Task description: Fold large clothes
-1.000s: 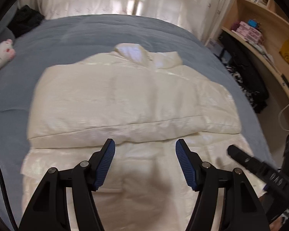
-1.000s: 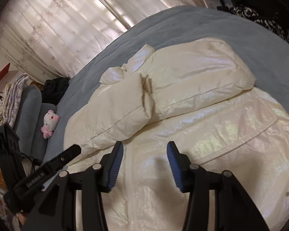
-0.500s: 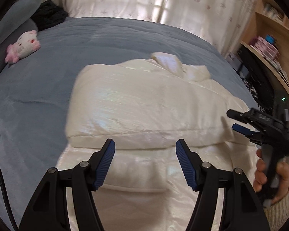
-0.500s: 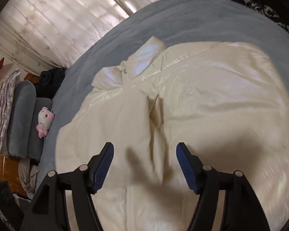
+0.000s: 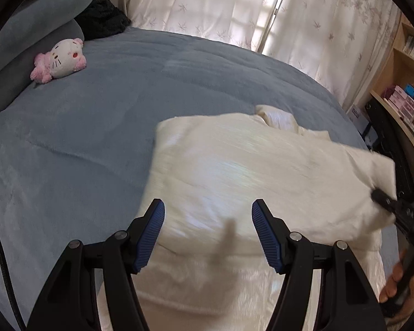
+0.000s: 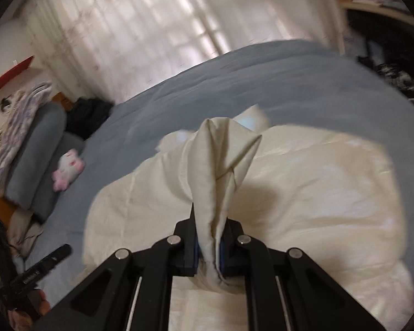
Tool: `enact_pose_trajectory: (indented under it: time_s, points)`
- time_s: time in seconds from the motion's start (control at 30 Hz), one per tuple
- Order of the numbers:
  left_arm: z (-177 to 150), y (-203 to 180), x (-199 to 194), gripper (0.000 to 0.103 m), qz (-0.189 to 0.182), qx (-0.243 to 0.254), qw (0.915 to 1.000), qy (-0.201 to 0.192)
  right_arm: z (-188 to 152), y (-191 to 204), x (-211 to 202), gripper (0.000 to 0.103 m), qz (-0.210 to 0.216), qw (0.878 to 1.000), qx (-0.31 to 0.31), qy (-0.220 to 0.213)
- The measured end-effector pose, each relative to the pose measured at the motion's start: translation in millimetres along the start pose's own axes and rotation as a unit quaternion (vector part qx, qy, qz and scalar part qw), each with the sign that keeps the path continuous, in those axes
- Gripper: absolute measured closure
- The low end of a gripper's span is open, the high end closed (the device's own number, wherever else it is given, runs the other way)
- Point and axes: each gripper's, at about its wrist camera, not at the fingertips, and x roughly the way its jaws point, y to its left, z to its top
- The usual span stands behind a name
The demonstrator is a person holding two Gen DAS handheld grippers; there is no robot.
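Jacket [image 6: 303, 193] cream, puffy, glossy | right gripper [image 6: 208, 251] pinching fabric peak | left gripper [image 5: 208, 237] half-open, empty | bedspread [image 5: 124, 104] blue plush

A large cream-white padded jacket [image 5: 262, 182] with a faint sheen lies partly folded on a blue-grey bed, its upper part doubled over the lower so that a thick folded edge runs across it. Its collar [image 5: 278, 115] sits at the far end, toward the curtains. At the right side a pinch of its fabric [image 6: 220, 165] is drawn up off the bed into a narrow creased peak.
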Motion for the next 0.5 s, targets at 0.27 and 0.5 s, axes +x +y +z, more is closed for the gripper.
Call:
enact_pose_trajectory:
  time_s: [0.27, 0.5]
  points:
    - [-4.6, -6.6, 74.3, 0.039, 0.065, 0.033, 0.9947, 0.073, -30.3, -55.4, 40.5, 0.068, -0.056, 0.993, 0.055, 0.087]
    - [0.8, -23.6, 57.9, 0.039, 0.039, 0.060, 0.9966, 0.039, -14.6, -37.6, -12.7, 0.066, -0.064, 0.997, 0.035, 0.007]
